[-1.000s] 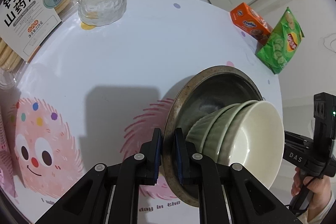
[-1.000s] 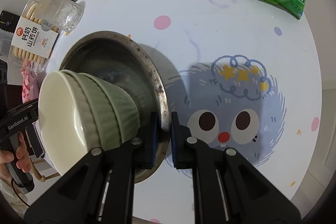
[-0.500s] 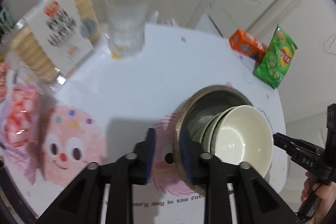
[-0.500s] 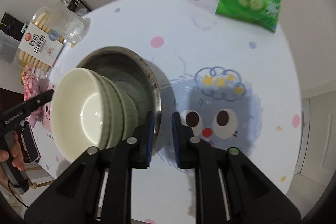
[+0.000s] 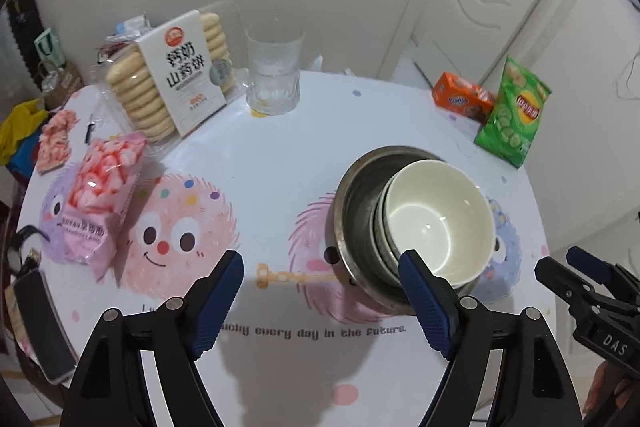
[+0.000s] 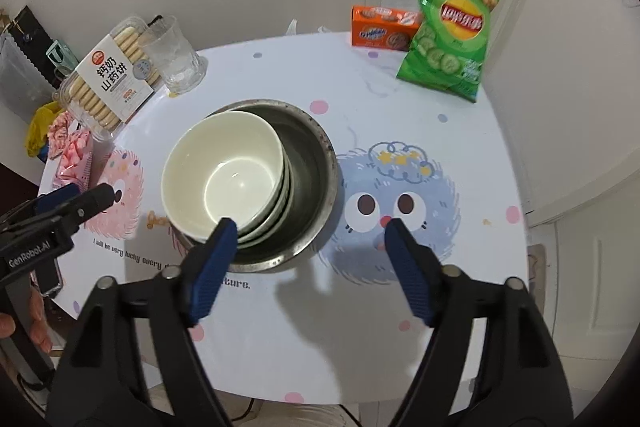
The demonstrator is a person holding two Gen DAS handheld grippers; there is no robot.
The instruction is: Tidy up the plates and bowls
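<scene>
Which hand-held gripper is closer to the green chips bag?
Right. The right hand-held gripper hangs open on the metal basin's chips side; the left hand-held gripper is open on the far side from the green chips bag.

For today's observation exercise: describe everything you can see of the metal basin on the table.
The metal basin is round, dull grey steel, its rim speckled with dark spots. It sits upright on the table, holding a tilted stack of bowls that leans on its left side in the right wrist view. No gripper touches it.
</scene>
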